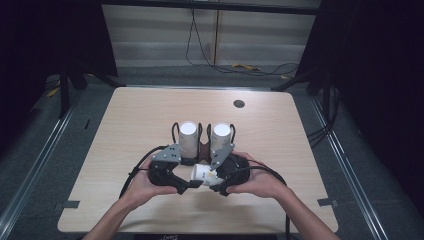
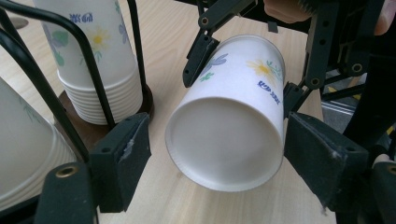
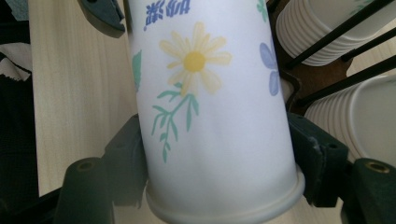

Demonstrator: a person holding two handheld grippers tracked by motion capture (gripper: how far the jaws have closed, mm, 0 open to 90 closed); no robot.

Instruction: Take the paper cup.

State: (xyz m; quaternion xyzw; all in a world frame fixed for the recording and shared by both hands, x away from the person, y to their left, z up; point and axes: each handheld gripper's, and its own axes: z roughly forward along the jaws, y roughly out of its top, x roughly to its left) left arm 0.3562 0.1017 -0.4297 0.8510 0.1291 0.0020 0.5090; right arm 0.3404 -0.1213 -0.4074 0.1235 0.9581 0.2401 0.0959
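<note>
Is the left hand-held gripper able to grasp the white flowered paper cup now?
Probably yes: the white flowered paper cup lies between the open left hand-held gripper, nothing blocking, though the right hand-held gripper holds it.

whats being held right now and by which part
The right gripper clamps a paper cup by its sidewall near the rim; the left gripper's jaws flank its base, not touching.

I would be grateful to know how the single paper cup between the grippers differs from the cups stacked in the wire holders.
The single cup lies tilted on its side in mid-air, while the stacked cups stand upside down in the wire holders. The single cup is alone, gripped by the right gripper; the stacked cups are nested and untouched. Both share the same white paper and flower print.
</note>
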